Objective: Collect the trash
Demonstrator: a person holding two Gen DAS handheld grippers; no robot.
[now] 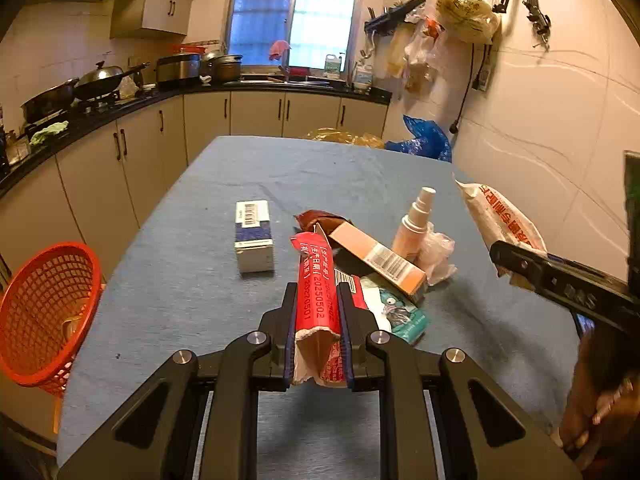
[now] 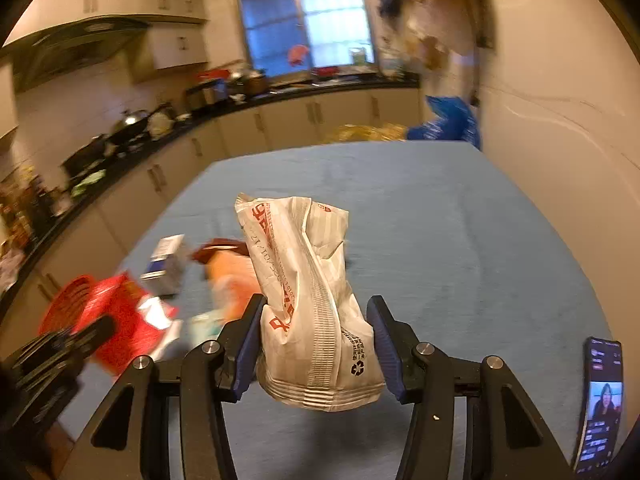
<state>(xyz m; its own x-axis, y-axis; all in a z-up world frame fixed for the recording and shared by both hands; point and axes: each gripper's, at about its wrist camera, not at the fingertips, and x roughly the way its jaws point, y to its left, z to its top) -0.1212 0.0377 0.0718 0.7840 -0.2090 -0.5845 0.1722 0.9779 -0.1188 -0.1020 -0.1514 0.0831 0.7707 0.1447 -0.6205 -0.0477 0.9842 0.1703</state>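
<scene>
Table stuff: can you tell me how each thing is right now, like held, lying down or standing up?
left gripper: shut on the red wrapper.
red wrapper: held, torn open.
right gripper: shut on the white bag.
white bag: held, crumpled.
spray bottle: upright, capped.
blue-and-white box: lying on the table.
orange box: tilted on the pile.
red basket: tipped beside the table.
phone: screen on.

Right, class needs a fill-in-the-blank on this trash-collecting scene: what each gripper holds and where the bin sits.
1. The left gripper is shut on a ____ wrapper printed with dates.
2. The right gripper grips a crumpled ____ bag with a recycling mark.
3. The orange basket hangs off the table's ____ edge.
4. The spray bottle on the table stands ____.

Missing words: red; white; left; upright
</scene>
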